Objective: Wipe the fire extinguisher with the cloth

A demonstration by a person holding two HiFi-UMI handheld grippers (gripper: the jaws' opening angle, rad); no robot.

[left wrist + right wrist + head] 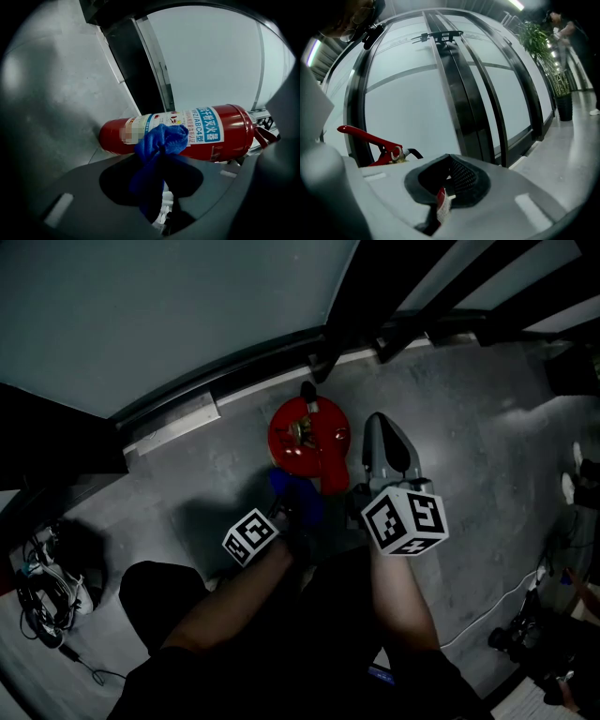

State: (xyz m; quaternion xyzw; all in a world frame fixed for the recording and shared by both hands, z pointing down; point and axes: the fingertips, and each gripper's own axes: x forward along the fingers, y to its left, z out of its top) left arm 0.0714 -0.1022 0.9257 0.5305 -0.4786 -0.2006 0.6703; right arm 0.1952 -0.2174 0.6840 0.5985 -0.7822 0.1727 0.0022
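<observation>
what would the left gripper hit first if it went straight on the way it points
The blue cloth in the left gripper would meet the fire extinguisher on its labelled side; it may already be touching.

Extinguisher label (pixel 202 125) reads, approx., "MFZ/ABC4型", "干粉灭火器".

Red fire extinguisher cylinder (pixel 234 136): painted metal, glossy, smooth, bright highlights. Its white-and-blue wrap label (pixel 197 129): slick printed sheet, paper or film, can't tell which. Blue cloth (pixel 164 138): soft fluffy pile, matt. Shell of left gripper (pixel 161 152): dark grey plastic, matt, smooth. Shell of right gripper (pixel 450 159): paler grey matt plastic, one inner pad mesh-textured. Grey floor (pixel 469 437): matt, mottled, concrete-like. Pale wall panels (pixel 408 103): frosted, satin. Black frame bars (pixel 461 93): semi-gloss metal.
</observation>
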